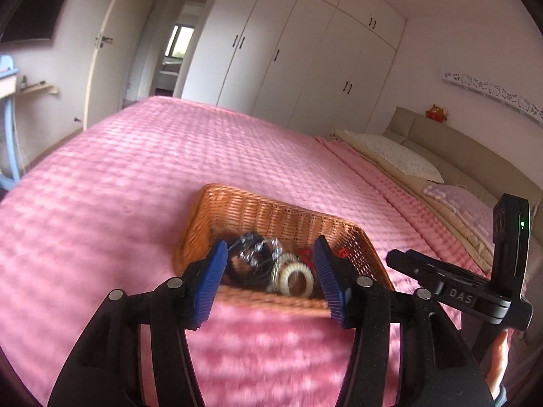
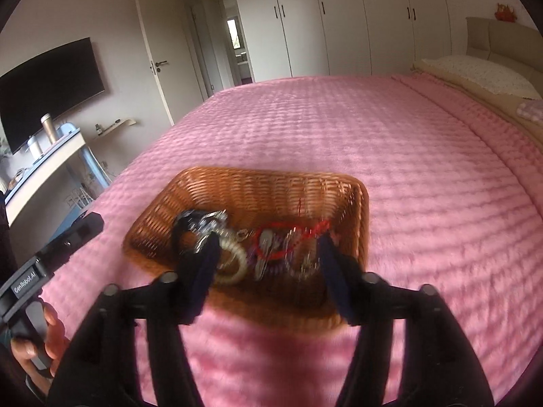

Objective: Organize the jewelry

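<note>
Bedroom; pink quilted bedspread (image 2: 390, 142) covers the bed, white wardrobe (image 1: 305, 54) behind, one dark wall TV (image 2: 51, 84), door open at the far end; two pillows (image 1: 397, 156) stacked by the headboard, one small red toy on top of it.

One wicker basket (image 2: 271, 186) on the bedspread, near edge close to both cameras; jewelry inside is a blurred tangle, exact count not readable; what can be picked out: one cream ring-shaped bracelet (image 1: 296, 276), one black bangle (image 2: 180, 234) with silvery chain bunched against it, one red loop (image 2: 275, 240), several silver pieces on the right side of the basket.

Left gripper (image 1: 271, 281): one pair of blue pads, standing well apart, nothing between them, touching nothing; hovers over the basket's near rim.

Right gripper (image 2: 268, 271): fingers spread wide, empty; tips sit over the basket's near edge, contact with contents can't be confirmed due to blur.

Each gripper appears side-on in the other's view; the person's fingers are visible on both handles.
</note>
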`<state>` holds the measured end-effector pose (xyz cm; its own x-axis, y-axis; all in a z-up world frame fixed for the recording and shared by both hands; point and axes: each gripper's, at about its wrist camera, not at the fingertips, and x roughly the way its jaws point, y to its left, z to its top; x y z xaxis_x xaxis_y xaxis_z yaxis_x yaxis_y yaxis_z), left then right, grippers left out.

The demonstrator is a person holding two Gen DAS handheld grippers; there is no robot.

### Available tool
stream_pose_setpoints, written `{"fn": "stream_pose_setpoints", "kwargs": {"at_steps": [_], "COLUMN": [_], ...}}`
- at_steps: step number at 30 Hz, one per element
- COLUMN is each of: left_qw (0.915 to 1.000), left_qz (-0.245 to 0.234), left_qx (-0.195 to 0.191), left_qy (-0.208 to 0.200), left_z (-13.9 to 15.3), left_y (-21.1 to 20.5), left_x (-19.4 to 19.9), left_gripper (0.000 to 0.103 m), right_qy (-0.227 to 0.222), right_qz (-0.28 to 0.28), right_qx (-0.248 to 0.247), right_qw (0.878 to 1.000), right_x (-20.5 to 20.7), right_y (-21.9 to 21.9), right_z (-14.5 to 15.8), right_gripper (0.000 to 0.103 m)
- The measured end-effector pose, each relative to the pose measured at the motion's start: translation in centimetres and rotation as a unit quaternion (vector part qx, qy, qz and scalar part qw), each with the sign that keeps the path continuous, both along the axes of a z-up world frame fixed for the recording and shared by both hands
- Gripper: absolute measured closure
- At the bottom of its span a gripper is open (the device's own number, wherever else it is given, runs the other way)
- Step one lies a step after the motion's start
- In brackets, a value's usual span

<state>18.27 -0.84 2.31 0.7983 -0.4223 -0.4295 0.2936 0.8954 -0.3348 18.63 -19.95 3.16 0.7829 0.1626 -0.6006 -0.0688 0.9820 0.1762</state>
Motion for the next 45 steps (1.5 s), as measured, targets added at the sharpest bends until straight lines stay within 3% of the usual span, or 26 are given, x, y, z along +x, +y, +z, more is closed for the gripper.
{"fn": "stream_pose_setpoints", "kwargs": {"at_steps": [5, 12, 17, 19, 25, 36, 45], "left_qw": [0.9998, 0.9953, 0.9874, 0.9838, 0.9705, 0.9680, 0.9654], "left_qz": [0.017, 0.048, 0.106, 0.120, 0.149, 0.151, 0.174], "left_qx": [0.013, 0.080, 0.097, 0.100, 0.147, 0.171, 0.156], "left_qy": [-0.007, -0.025, -0.067, -0.088, -0.121, -0.106, -0.115], "left_z": [0.7, -0.9, -2.8, -3.1, -4.0, -5.0, -4.7], "left_y": [1.7, 1.3, 1.2, 1.3, -0.3, -1.1, -0.4], "left_x": [-5.2, -12.4, -16.0, -16.8, -17.3, -17.0, -17.6], "left_gripper": [0.044, 0.031, 0.026, 0.025, 0.018, 0.013, 0.009], "right_qy": [-0.011, -0.057, -0.101, -0.129, -0.128, -0.108, -0.117], "right_qz": [0.013, -0.010, -0.037, -0.047, -0.049, -0.044, -0.051], "right_qx": [-0.005, -0.029, -0.089, -0.109, -0.119, -0.106, -0.105], "right_qw": [1.000, 0.998, 0.990, 0.985, 0.983, 0.987, 0.986], "right_x": [-5.2, -12.2, -15.2, -16.4, -16.2, -15.4, -15.7], "right_y": [1.1, 2.7, 4.5, 5.0, 5.1, 5.1, 5.0], "right_z": [0.5, -0.9, -2.4, -2.8, -4.2, -5.5, -5.4], "right_gripper": [0.040, 0.035, 0.034, 0.029, 0.025, 0.022, 0.015]}}
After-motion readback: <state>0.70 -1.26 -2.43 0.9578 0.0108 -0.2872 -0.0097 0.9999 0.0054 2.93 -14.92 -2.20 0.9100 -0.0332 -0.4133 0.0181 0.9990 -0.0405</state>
